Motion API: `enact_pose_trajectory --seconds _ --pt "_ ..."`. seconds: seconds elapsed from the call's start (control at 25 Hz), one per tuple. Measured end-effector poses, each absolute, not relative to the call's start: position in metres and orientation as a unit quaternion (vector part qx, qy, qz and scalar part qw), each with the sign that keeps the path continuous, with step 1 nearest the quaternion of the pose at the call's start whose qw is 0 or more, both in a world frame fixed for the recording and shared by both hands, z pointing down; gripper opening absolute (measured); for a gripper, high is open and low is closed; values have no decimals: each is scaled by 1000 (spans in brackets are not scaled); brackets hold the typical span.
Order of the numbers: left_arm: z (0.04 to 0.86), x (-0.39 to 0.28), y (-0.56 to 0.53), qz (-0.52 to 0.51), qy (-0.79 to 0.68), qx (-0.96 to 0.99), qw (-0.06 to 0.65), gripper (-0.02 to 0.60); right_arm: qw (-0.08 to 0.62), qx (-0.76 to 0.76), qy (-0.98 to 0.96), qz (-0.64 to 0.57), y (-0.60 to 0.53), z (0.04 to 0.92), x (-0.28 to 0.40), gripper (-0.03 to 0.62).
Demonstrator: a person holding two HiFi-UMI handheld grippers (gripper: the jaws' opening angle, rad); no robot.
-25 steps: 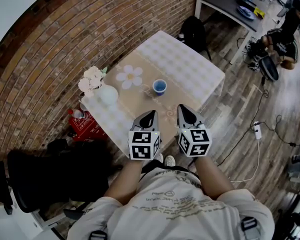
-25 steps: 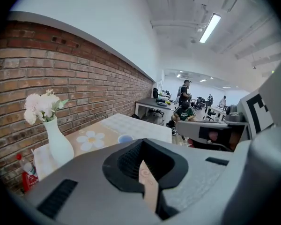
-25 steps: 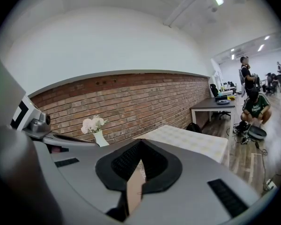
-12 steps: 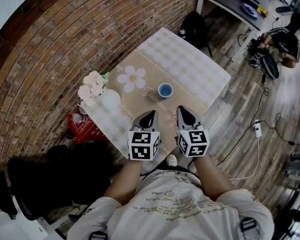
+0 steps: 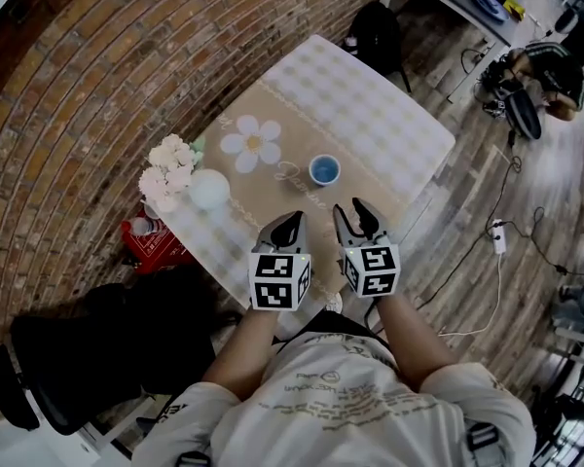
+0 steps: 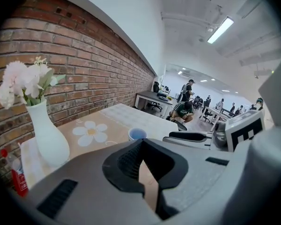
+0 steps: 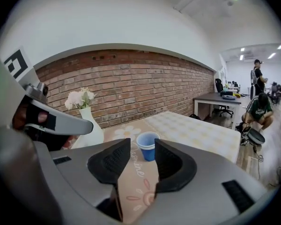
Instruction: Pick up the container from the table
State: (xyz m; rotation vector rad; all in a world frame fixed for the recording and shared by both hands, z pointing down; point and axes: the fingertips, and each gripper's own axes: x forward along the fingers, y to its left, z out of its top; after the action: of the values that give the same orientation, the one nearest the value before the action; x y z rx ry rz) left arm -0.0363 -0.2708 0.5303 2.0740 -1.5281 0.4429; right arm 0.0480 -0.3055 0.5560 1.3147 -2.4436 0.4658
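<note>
Container: small blue cup (image 5: 323,169), round, tapered and smooth-walled, upright on the tan runner (image 5: 273,188) mid-table, near a printed daisy (image 5: 250,144). The table (image 5: 389,125) is square with a checked cloth. A white bulbous vase (image 5: 208,189) stands at its left edge.

Right gripper (image 5: 351,212): ribbed black pads (image 7: 110,161) apart and opening, nothing between (cup beyond the gap, untouched).

Left gripper (image 5: 290,224): jaw tips meet, nothing held.

Cursive lettering (image 7: 136,167) on the tablecloth (image 7: 196,125) is too unclear to read
</note>
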Motion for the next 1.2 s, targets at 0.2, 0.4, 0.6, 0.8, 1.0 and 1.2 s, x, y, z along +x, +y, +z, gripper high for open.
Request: enact_pose_trajectory --seconds 0.2,0.4,0.6,0.8,1.0,1.2 --pt "538 -39 -280 165 -562 765 269 3 187 455 -855 165 -317 576 41 182" --pt "548 -49 -288 166 -566 758 278 3 213 453 -848 172 -327 599 31 240" --pt "558 -60 -291 169 -570 751 287 3 239 449 -843 175 -341 623 18 270" --pt "567 -71 -289 175 -575 743 293 3 258 455 -833 179 -356 647 12 273" --pt "574 -84 -283 181 -582 734 298 3 276 463 -825 172 -368 667 10 284" --pt "580 -92 -277 190 -583 729 303 3 289 460 -823 169 -377 678 3 285"
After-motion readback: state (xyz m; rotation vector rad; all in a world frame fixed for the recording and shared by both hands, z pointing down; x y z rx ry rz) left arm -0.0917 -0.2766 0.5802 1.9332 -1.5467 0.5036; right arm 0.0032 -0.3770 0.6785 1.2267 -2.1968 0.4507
